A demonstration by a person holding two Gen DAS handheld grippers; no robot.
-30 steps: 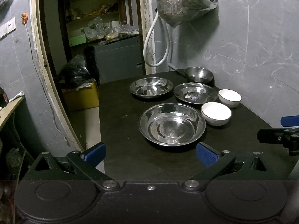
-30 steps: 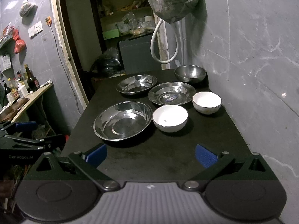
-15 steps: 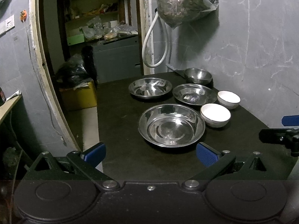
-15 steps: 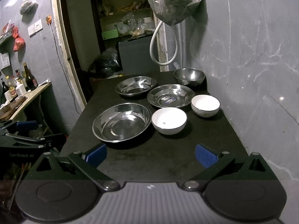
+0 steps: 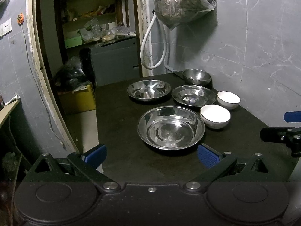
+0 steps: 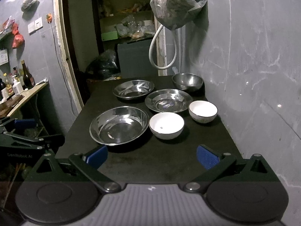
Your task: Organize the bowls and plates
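We have six dishes spread on the dark table, none stacked, so we judge the sorting has not yet begun and this is the approach before a first pick. Nearest us sits the big plate, a wide steel one; just to its right is the near bowl, white, and beyond that, closer to the wall, the far bowl, also white. Behind them lie the flat plate with a label at its middle, the back plate to its left, and the steel bowl in the far corner by the wall. The flat plate's rim seems to touch or nearly touch the far bowl; we cannot tell which. The next move, as we judge it, calls for nesting like with like: one white bowl into the other, and the smaller steel plates onto the big plate. Thin steel rims lie low on the table, so a pad would need to slip under an edge, while the bowls offer a wall to pinch. Our right gripper hangs at the near end of the table with its blue pads spread wide, holding nothing and touching nothing. Our left gripper is likewise spread wide and empty, facing the big plate from the near edge, clear of it.
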